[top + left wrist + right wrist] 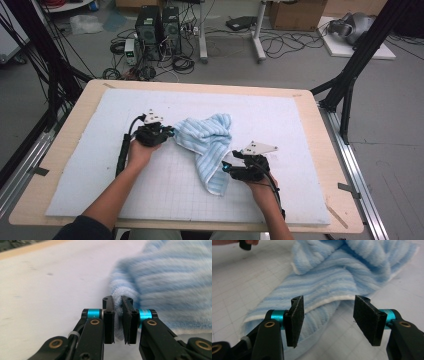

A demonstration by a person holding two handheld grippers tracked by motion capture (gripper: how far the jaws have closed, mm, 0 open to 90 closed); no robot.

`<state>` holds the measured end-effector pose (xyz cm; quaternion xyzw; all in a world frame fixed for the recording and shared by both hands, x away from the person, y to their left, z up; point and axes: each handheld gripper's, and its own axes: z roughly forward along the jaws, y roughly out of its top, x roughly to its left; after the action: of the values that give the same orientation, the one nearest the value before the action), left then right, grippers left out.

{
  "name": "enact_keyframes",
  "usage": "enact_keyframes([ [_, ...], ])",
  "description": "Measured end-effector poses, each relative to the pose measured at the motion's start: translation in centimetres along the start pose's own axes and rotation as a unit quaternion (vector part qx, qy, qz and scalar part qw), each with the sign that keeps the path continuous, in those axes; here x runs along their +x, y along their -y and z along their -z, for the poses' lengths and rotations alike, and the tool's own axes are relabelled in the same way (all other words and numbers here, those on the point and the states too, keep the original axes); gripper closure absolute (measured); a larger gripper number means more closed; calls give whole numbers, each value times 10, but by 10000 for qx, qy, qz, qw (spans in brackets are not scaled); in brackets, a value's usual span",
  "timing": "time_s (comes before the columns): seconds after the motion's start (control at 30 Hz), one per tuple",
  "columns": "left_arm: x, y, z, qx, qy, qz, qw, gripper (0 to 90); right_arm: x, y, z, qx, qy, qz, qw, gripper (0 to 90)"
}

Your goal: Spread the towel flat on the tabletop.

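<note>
A light blue striped towel lies crumpled in the middle of the white mat. My left gripper is at the towel's left edge, shut on a fold of the towel that sticks up between its pads. My right gripper sits at the towel's lower right, open. In the right gripper view the towel lies just past the right gripper, whose pads stand wide apart with a towel edge below and between them, not touching.
The mat covers a wooden table. Beyond the table's far edge are computer towers, cables and boxes on the floor. Black frame legs stand at both sides.
</note>
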<state>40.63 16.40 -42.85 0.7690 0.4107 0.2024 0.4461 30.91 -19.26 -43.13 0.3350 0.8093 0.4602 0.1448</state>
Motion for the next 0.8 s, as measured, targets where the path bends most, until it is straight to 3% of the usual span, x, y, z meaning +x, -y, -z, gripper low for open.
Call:
enact_keyframes([
  [0.17, 18, -2, 10, -181, -174, 159, 9996, 811, 4, -1, -5, 71, -66, 74, 9999, 414],
  [0.33, 38, 2, 14, -344, -699, 507, 9957, 816, 3, -1, -5, 92, -59, 64, 9999, 419],
  [0.4, 43, 4, 15, -343, -808, 593, 9944, 816, 5, -1, -5, 67, -166, 71, 9998, 421],
  [0.47, 43, 4, 14, -343, -789, 567, 9947, 815, 8, -3, -5, -59, -421, -18, 9991, 421],
  [0.6, 45, 4, 15, -477, -852, 606, 9934, 807, 23, -9, -15, -44, -664, 223, 9975, 392],
  [0.7, 43, 5, 14, -424, -825, 637, 9937, 713, 37, -10, -26, 145, -797, 435, 9958, 373],
  [0.8, 44, 6, 16, -364, -923, 719, 9925, 581, 48, -8, -41, 465, -657, 666, 9945, 362],
])
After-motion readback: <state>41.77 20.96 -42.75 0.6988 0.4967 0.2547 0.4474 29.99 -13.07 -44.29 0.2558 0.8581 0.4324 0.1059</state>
